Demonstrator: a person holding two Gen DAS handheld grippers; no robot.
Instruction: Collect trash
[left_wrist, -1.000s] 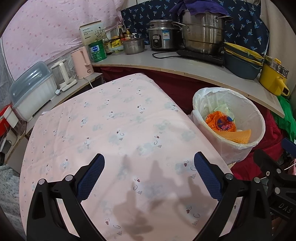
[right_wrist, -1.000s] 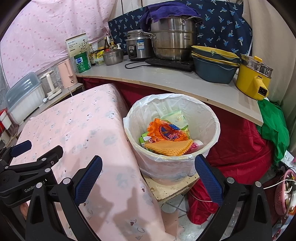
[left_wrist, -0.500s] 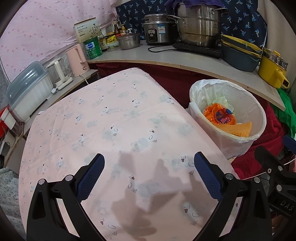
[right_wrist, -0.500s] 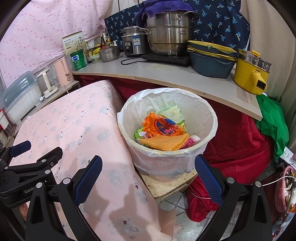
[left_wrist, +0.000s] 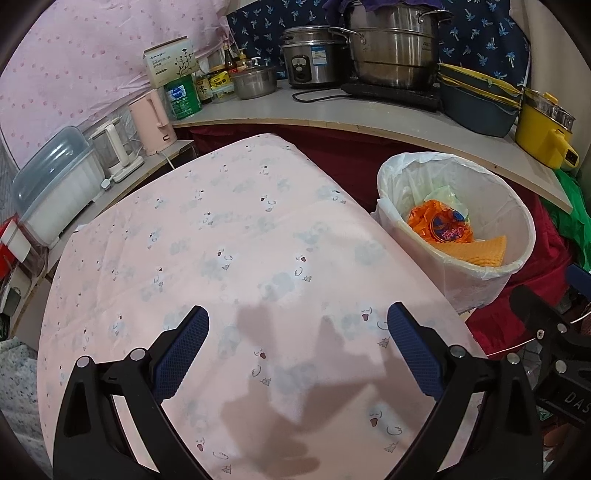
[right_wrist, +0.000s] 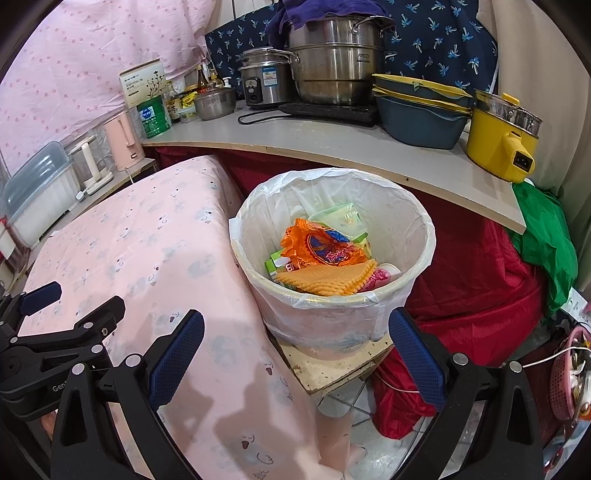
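Closer now, both grippers' fingers spread, empty — white-lined bin (right_wrist: 332, 295) holds orange wrappers (right_wrist: 321, 247).

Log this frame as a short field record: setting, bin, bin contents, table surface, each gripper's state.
setting: kitchen corner, shelf with pots
bin: white lined trash bin beside the table, on a low board
bin contents: orange wrapper, orange cloth, green packaging
table surface: pink patterned cloth, no trash visible on it
left gripper: open, empty, above the cloth
right gripper: open, empty, facing the bin
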